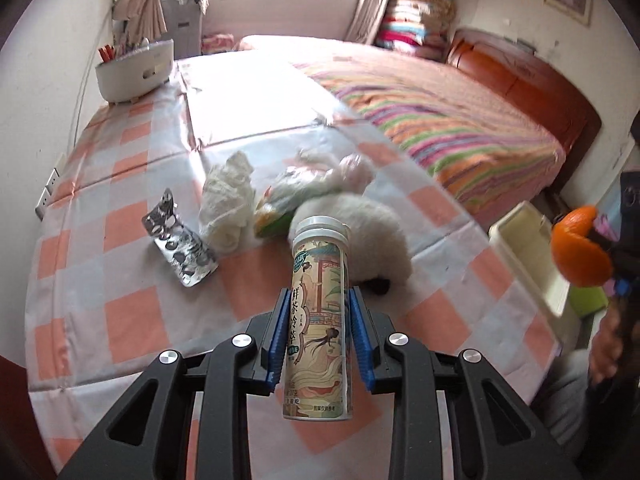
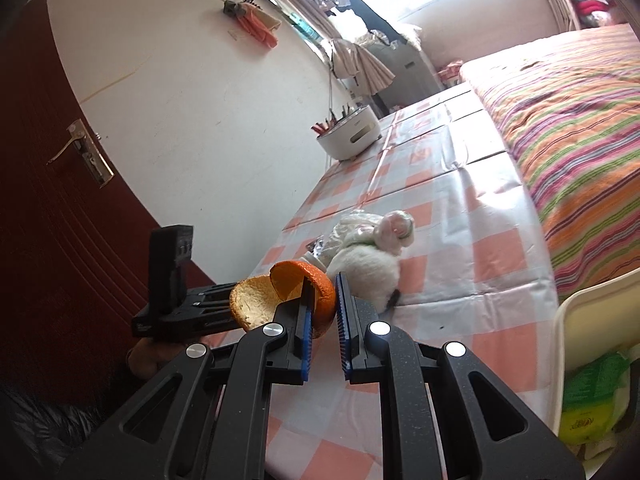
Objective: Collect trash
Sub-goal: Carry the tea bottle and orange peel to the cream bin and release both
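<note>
My left gripper (image 1: pixel 320 292) is shut on a tall tea bottle (image 1: pixel 320 320) with a white cap and a printed label, held upright above the checked tablecloth (image 1: pixel 132 320). On the cloth behind it lie an empty silver blister pack (image 1: pixel 180 244), a crumpled white tissue (image 1: pixel 228 204) and a green-and-white plastic wrapper (image 1: pixel 276 204). My right gripper (image 2: pixel 323 280) is shut on a curled piece of orange peel (image 2: pixel 288 280), held above the table's near edge. The same orange peel (image 1: pixel 580 248) shows at the right edge of the left wrist view.
A white fluffy toy (image 2: pixel 368 268) lies mid-table. A cream bin (image 2: pixel 580 320) with a green bag inside stands at the table's right side. A white pot (image 1: pixel 136 68) of sticks sits at the far left corner. A striped bed (image 1: pixel 460 128) runs along the right, with a red door (image 2: pixel 60 200) on the left.
</note>
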`<control>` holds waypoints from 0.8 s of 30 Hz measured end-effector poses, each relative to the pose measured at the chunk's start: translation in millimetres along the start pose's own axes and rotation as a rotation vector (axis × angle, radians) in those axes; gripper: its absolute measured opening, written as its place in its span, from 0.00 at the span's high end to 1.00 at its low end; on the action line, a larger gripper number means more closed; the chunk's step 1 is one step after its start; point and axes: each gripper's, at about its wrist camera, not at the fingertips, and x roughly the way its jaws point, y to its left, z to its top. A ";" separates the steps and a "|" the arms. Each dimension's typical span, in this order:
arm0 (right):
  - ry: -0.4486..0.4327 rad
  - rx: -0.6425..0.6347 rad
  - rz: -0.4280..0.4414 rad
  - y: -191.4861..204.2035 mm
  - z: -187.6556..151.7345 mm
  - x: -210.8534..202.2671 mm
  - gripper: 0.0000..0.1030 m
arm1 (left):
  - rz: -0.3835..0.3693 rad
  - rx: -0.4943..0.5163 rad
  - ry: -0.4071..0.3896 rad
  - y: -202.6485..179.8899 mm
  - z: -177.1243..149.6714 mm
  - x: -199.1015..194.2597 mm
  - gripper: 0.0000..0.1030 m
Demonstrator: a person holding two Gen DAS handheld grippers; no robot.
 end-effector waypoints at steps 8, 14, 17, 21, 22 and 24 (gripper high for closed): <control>-0.052 0.022 -0.051 -16.4 7.1 -19.1 0.89 | -0.079 0.020 -0.101 -44.6 10.7 -7.5 0.73; -0.076 0.031 -0.079 -24.6 7.9 -31.5 0.89 | -0.135 0.052 -0.134 -80.3 18.2 -7.4 0.73; -0.093 0.037 -0.098 -30.9 8.3 -40.3 0.89 | -0.154 0.066 -0.137 -94.5 20.7 -5.8 0.73; -0.127 0.051 -0.134 -42.4 9.9 -57.0 0.89 | -0.172 0.079 -0.147 -107.2 23.9 -4.1 0.73; -0.137 0.054 -0.147 -45.7 10.1 -62.1 0.89 | -0.180 0.083 -0.146 -111.6 25.1 -3.3 0.73; -0.156 0.057 -0.178 -52.3 10.4 -71.7 0.89 | -0.185 0.091 -0.148 -118.3 25.2 -2.1 0.73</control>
